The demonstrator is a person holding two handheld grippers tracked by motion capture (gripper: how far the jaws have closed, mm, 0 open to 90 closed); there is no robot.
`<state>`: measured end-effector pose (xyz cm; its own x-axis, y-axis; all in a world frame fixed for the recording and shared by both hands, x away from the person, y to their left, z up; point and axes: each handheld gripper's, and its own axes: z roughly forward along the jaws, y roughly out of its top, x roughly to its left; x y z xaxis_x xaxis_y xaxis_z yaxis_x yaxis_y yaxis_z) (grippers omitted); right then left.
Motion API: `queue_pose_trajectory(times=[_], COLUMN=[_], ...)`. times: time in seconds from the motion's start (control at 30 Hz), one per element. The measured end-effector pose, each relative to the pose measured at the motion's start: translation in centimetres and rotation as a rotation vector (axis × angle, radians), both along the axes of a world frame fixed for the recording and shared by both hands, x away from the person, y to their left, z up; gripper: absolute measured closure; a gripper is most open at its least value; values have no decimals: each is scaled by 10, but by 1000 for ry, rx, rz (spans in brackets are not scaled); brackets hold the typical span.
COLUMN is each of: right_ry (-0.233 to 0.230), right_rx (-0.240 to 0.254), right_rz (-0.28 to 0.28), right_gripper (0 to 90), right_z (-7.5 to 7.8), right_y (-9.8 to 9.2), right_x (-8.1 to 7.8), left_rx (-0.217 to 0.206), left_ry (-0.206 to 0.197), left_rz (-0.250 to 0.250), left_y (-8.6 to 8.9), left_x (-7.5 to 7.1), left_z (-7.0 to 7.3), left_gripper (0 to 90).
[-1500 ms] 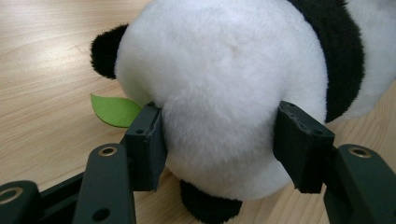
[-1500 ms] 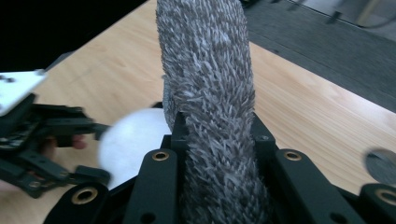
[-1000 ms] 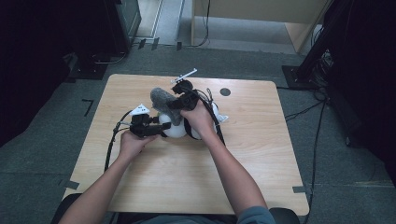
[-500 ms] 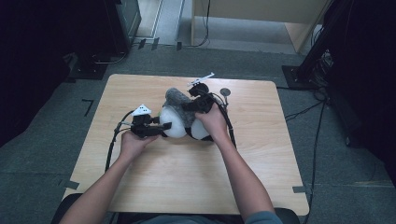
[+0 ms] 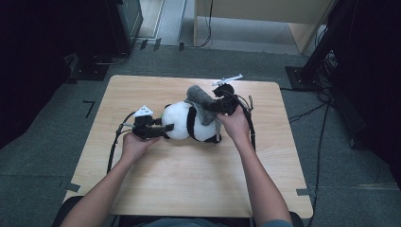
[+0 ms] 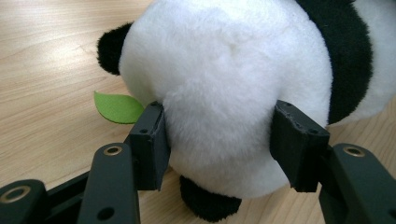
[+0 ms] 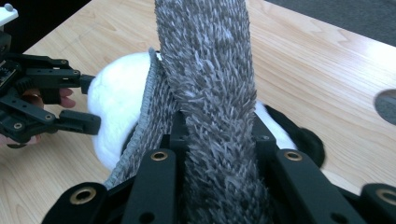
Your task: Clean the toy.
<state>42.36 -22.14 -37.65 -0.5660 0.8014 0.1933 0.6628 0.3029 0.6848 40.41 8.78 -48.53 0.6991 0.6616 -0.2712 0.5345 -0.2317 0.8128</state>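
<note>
The left tongs (image 6: pixel 217 144) pinch the panda plush (image 5: pixel 189 124) lying mid-counter (image 5: pixel 189 189), the right tongs (image 7: pixel 217 135) clamp the grey cloth (image 7: pixel 210 70) draped over it; wiping looks underway, not finished

Lab: cables (image 5: pixel 312 111) on grey carpet (image 5: pixel 56 156), equipment stands (image 5: pixel 302 75)

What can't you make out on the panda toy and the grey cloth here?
- Panda toy: face turned away in the left gripper view; too small in the high view.
- Grey cloth: far end cut off by the right gripper view's top edge.
- Green leaf: partly behind the left claw.
</note>
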Motion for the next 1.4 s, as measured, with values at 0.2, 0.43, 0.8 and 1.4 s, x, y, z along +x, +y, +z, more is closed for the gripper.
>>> queue_pose_trajectory(times=[0.2,0.43,0.8,1.4], right_ry=[-15,4,34,-53], right_rx=[3,29,-6,21], right_rz=[-20,-86,-122,56], right_gripper=[708,710,714,715], right_z=[-2,-14,-22,40], right_y=[-20,-47,-65,25], right_x=[-8,-10,-12,5], left_rx=[-2,-12,-14,-14], left_ry=[8,7,3,-4], left_rz=[3,10,17,19], left_y=[1,1,1,0], left_x=[-1,-2,-3,-3], left_z=[0,-1,-1,0], left_gripper=[423,423,417,419])
